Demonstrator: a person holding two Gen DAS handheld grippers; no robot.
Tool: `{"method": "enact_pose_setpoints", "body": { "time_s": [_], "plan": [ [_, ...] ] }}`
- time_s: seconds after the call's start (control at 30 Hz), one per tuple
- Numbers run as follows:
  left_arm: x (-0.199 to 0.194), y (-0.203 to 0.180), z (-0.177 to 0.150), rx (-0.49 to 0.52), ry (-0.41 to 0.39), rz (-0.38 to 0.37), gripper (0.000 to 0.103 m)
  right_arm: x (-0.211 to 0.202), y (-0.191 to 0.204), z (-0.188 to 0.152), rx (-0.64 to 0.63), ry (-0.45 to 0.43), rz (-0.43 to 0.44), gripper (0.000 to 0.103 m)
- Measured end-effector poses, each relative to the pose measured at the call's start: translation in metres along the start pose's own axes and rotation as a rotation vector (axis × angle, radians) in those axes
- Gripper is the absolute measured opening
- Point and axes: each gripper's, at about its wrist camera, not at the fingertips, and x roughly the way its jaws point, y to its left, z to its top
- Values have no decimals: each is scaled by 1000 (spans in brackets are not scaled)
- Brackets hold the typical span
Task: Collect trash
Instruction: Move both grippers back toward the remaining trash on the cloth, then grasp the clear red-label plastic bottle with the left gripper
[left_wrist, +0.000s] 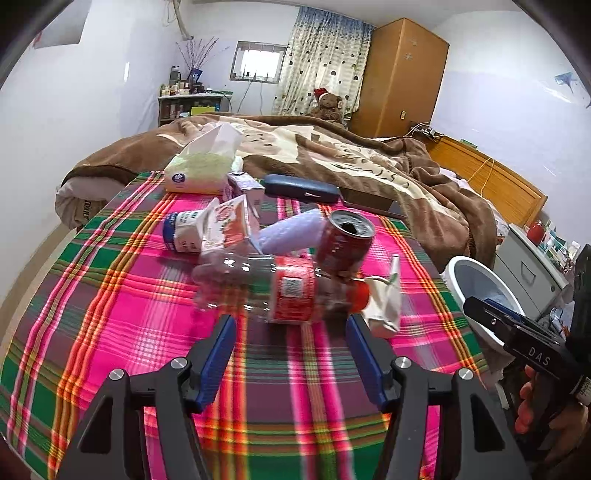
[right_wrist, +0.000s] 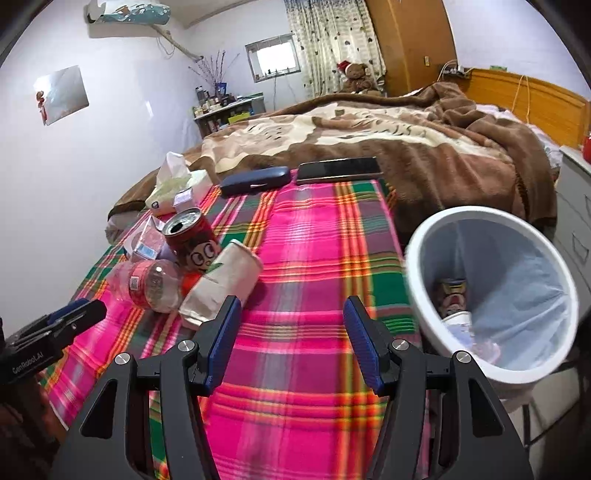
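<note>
A clear plastic bottle (left_wrist: 266, 288) with a red label and red cap lies on the plaid cloth just ahead of my open, empty left gripper (left_wrist: 291, 325). Behind it stand a red can (left_wrist: 345, 242), a crushed paper cup (left_wrist: 384, 299), a milk carton (left_wrist: 184, 230) and a torn carton (left_wrist: 231, 225). My right gripper (right_wrist: 291, 310) is open and empty over bare cloth, with the paper cup (right_wrist: 221, 284), can (right_wrist: 192, 236) and bottle (right_wrist: 147, 284) to its left. A white bin (right_wrist: 491, 291) with a liner holds some trash at its right.
A tissue pack (left_wrist: 199, 166), a dark glasses case (left_wrist: 301, 188) and a phone (right_wrist: 338, 170) lie at the table's far edge. A bed with a brown blanket (right_wrist: 369, 133) is beyond. A grey cabinet (left_wrist: 532, 266) stands past the bin (left_wrist: 480, 291).
</note>
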Motion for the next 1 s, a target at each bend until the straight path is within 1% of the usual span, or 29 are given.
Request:
{"method": "enact_pose_setpoints", "body": {
  "time_s": [0.1, 0.23, 0.37, 0.43, 0.47, 0.53, 0.63, 0.8, 0.87, 0.97, 1.0],
  "plan": [
    [3, 8, 5, 17, 2, -7, 62, 8, 8, 3, -7, 10, 4, 59],
    [9, 16, 15, 17, -1, -19, 68, 16, 15, 5, -8, 27, 14, 59],
    [20, 22, 25, 22, 7, -8, 68, 23, 24, 7, -14, 45, 40, 59],
    [26, 24, 31, 38, 8, -20, 68, 29, 28, 7, -15, 64, 50, 59],
    [32, 25, 34, 40, 21, -14, 68, 31, 29, 7, -16, 70, 51, 59],
    [38, 30, 38, 31, 21, -13, 68, 34, 33, 6, -24, 80, 54, 59],
    [48, 40, 42, -1, 40, -50, 68, 40, 38, 4, -42, 106, 64, 59],
    [60, 48, 40, -14, 84, -46, 68, 50, 41, 0, -37, 150, 89, 60],
    [59, 48, 38, -19, 83, -59, 68, 50, 40, 1, -30, 143, 77, 63],
    [59, 48, 34, -24, 92, -80, 68, 49, 34, 2, -11, 144, 67, 63],
    [58, 48, 33, -29, 98, -86, 68, 48, 32, 2, -13, 141, 50, 63]
  ]
}}
